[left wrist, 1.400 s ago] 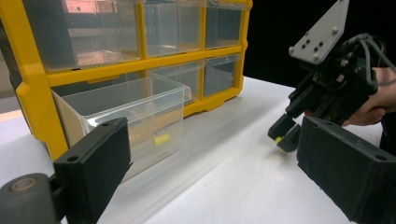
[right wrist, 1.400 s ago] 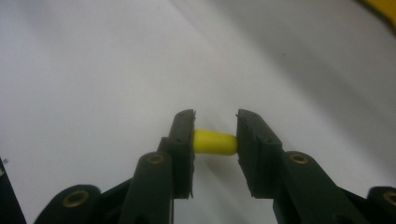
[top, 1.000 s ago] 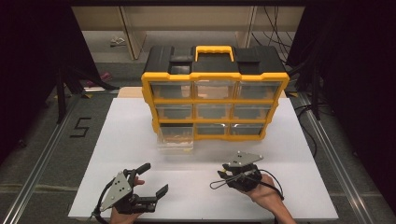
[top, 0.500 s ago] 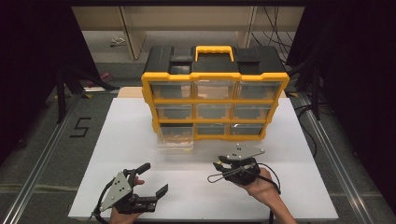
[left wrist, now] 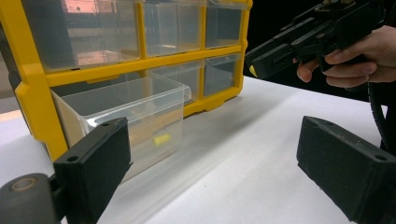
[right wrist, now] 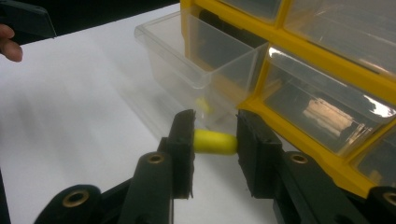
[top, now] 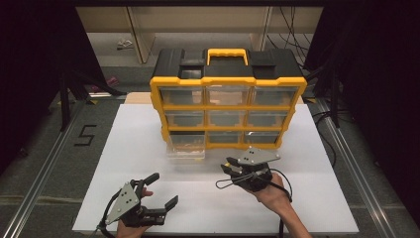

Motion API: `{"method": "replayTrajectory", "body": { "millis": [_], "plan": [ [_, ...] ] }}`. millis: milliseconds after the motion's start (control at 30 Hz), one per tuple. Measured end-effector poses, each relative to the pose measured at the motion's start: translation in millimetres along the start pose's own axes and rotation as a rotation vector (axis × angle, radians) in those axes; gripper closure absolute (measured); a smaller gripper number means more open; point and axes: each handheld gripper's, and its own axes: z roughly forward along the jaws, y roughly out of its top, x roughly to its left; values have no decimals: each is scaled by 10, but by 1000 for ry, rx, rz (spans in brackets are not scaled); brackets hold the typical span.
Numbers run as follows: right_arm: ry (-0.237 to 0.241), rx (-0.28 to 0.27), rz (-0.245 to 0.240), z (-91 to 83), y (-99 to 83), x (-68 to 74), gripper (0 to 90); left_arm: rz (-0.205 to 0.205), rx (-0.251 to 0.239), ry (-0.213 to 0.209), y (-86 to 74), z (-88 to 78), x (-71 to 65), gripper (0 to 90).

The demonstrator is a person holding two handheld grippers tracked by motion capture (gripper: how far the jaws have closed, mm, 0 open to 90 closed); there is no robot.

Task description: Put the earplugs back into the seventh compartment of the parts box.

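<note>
Near the front edge of the white table [top: 148,148], a bit right of centre, the right gripper [right wrist: 215,140] is clamping a small yellow foam earplug [right wrist: 215,142] end to end between its two black pads. It's hanging just in front of the pulled-out clear drawer [right wrist: 196,65], the bottom-left one of the yellow parts organizer [top: 227,84], which is sitting toward the back edge. There's already another yellow earplug [left wrist: 161,138] lying inside that drawer.

On handling: the plug looks like soft foam, so I'm guessing it's basically weightless and squishy. It isn't going to break, but it's going to compress under the pads and could spring out sideways if the grip loosens unevenly. Gripping it by the two ends like this seems okay for a short carry, though pinching across the middle of the barrel would probably be steadier. Being that light, it may also cling to a pad for a moment on release, so I'd be letting go low inside the drawer rather than from above the rim.

The drawer itself looks like thin clear plastic, light and easy to nudge, so I'd be keeping the jaws off its front wall.

The left gripper [top: 158,191] is sitting near the front-left corner with its jaws spread wide and nothing between them.
</note>
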Motion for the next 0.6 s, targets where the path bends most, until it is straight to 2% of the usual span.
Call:
{"method": "replayTrajectory", "body": {
  "millis": [267, 600],
  "plan": [
    [-4, -45, -7, 5, 129, -2, 677, 1, 0, 1, -1, 0, 2, 97],
    [0, -64, 7, 153, 280, -8, 676, -2, 0, 2, -1, -2, 3, 96]
  ]
}}
